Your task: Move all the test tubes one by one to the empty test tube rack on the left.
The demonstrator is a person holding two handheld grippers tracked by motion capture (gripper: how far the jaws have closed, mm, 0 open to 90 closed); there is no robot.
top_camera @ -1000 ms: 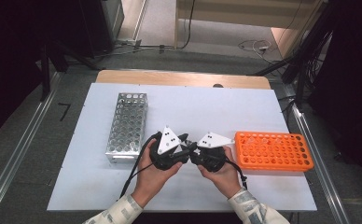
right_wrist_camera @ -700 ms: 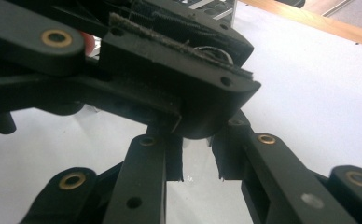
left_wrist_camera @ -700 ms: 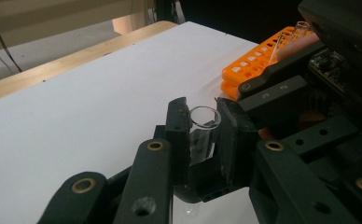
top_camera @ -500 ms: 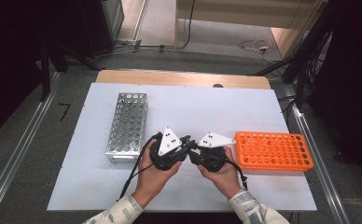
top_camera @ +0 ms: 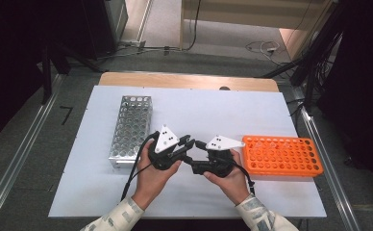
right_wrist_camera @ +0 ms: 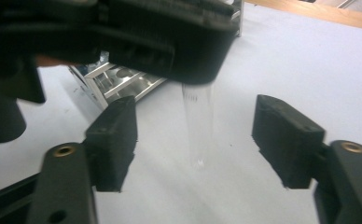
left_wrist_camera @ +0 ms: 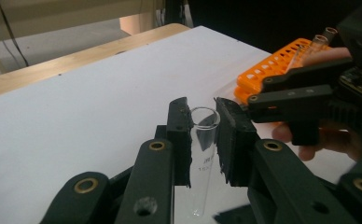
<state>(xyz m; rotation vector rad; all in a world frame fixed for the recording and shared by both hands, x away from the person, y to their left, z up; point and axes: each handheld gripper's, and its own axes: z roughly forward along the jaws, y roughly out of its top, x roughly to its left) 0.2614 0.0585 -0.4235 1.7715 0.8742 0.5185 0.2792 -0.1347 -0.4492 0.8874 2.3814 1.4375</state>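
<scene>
**Glass tube clamped in left gripper, right gripper let go**

The left gripper [left_wrist_camera: 202, 140] has its two black pads [left_wrist_camera: 179, 140] pressed against the sides of a clear glass tube [left_wrist_camera: 202, 154]. The tube stands nearly upright between them, its open rim just above the pad tops and its rounded end hanging below, over the white table [left_wrist_camera: 76, 107]. Faint printing shows on the glass.

The right gripper [right_wrist_camera: 195, 140] has just been opening; its jaws now stand wide apart on either side of the lower part of the same tube [right_wrist_camera: 198, 126], touching it on neither side.

From above, the left gripper [top_camera: 187, 143] and right gripper [top_camera: 196, 155] meet tip to tip near the front middle of the table [top_camera: 252, 110], each held in one of the person's hands. The tube itself is too small to make out there.

A metal rack [top_camera: 130, 129] lies to the left of the hands, near the left gripper. An orange rack [top_camera: 280, 155] lies to the right, just beside the right hand. At least one further tube [left_wrist_camera: 319, 42] stands in the orange rack [left_wrist_camera: 272, 65]
</scene>
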